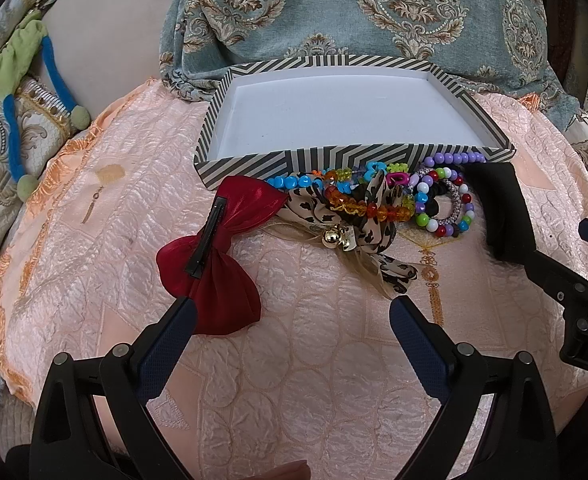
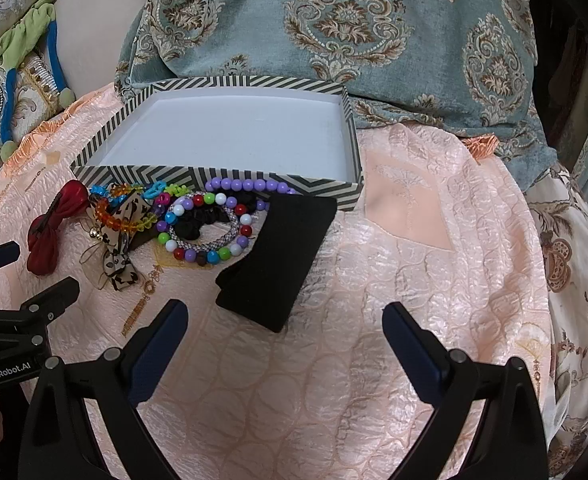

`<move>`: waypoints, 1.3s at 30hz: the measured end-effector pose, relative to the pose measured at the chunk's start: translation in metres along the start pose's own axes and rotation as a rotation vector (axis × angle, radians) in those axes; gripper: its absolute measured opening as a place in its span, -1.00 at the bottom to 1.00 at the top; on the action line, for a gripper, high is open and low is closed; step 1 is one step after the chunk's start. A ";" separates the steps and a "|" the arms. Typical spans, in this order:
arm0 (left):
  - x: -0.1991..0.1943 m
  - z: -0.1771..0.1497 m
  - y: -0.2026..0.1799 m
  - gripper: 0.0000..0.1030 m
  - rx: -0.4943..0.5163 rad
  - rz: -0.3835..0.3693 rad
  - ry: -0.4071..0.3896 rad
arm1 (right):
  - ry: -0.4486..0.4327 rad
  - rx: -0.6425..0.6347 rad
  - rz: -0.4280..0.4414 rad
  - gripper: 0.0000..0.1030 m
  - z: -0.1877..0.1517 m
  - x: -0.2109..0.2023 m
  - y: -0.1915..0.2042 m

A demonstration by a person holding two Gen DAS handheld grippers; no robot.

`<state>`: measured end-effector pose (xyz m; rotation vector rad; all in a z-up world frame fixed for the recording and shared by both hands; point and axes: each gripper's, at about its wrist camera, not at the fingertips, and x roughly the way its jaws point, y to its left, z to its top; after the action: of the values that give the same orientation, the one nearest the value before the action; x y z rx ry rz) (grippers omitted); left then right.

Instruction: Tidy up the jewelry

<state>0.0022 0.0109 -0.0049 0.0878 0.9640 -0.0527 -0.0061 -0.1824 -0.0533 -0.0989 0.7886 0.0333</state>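
A: Grippers?
B: Left gripper (image 1: pixel 290 312) jaws wide apart, empty, just short of the red bow clip (image 1: pixel 218 256). Right gripper (image 2: pixel 284 316) also spread, empty, near the black pad (image 2: pixel 282 256).
A: Jewelry?
B: Bead bracelets (image 2: pixel 210 220) heaped against the striped box (image 1: pixel 254 162) front wall, outside it.

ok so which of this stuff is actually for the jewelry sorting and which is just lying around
Part of the job:
- striped box, nothing in it
- red bow clip
- leopard-print bow
- amber bead bracelet
- multicolour bead bracelet
- purple bead strand
- black foam pad

Just lying about:
- patterned teal cushion
- green and blue fabric piece
- pink quilted cover
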 end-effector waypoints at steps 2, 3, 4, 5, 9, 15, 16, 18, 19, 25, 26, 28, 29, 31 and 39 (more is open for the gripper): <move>0.000 0.000 0.000 0.64 -0.001 -0.001 0.000 | -0.001 0.000 0.000 0.94 0.000 0.000 0.000; 0.000 0.000 0.000 0.64 -0.001 -0.001 0.000 | -0.001 0.000 0.000 0.94 0.000 0.000 0.000; 0.000 0.000 0.000 0.64 0.000 -0.001 -0.001 | 0.000 0.000 -0.001 0.94 0.000 0.000 0.001; 0.000 0.000 -0.001 0.64 0.000 0.000 -0.001 | 0.001 0.000 -0.001 0.94 0.000 0.000 0.000; 0.000 -0.001 0.000 0.64 0.001 0.000 0.000 | 0.001 -0.002 -0.003 0.94 0.000 0.000 0.000; 0.003 -0.004 -0.002 0.64 0.006 0.006 0.000 | 0.001 -0.004 -0.010 0.94 0.000 0.000 -0.002; 0.003 -0.004 -0.003 0.64 0.006 0.007 -0.003 | 0.001 -0.004 -0.011 0.94 0.000 0.000 -0.003; 0.001 -0.003 0.000 0.64 0.000 -0.001 -0.018 | -0.007 0.000 -0.015 0.94 0.000 0.000 -0.002; -0.003 -0.001 0.004 0.64 -0.008 -0.006 -0.035 | -0.010 0.006 -0.019 0.94 0.001 0.001 -0.004; -0.041 0.020 0.061 0.68 -0.102 0.000 -0.154 | -0.010 0.039 -0.025 0.94 0.004 0.003 -0.010; -0.042 0.023 0.071 0.74 -0.104 0.010 -0.147 | -0.016 0.039 -0.023 0.94 0.003 0.001 -0.010; -0.032 0.025 0.089 0.75 -0.092 -0.033 -0.106 | -0.024 0.040 -0.015 0.94 0.003 -0.001 -0.011; -0.022 0.025 0.097 0.75 -0.087 -0.078 -0.065 | -0.022 0.044 -0.012 0.94 0.003 -0.001 -0.012; -0.004 0.019 0.108 0.74 -0.116 -0.137 0.008 | -0.017 0.050 -0.007 0.94 0.005 -0.001 -0.012; 0.038 0.015 0.069 0.74 -0.032 -0.172 0.045 | -0.015 0.068 -0.007 0.94 0.004 -0.002 -0.014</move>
<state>0.0417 0.0777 -0.0238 -0.0241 1.0152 -0.1941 -0.0035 -0.1963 -0.0482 -0.0372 0.7734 0.0010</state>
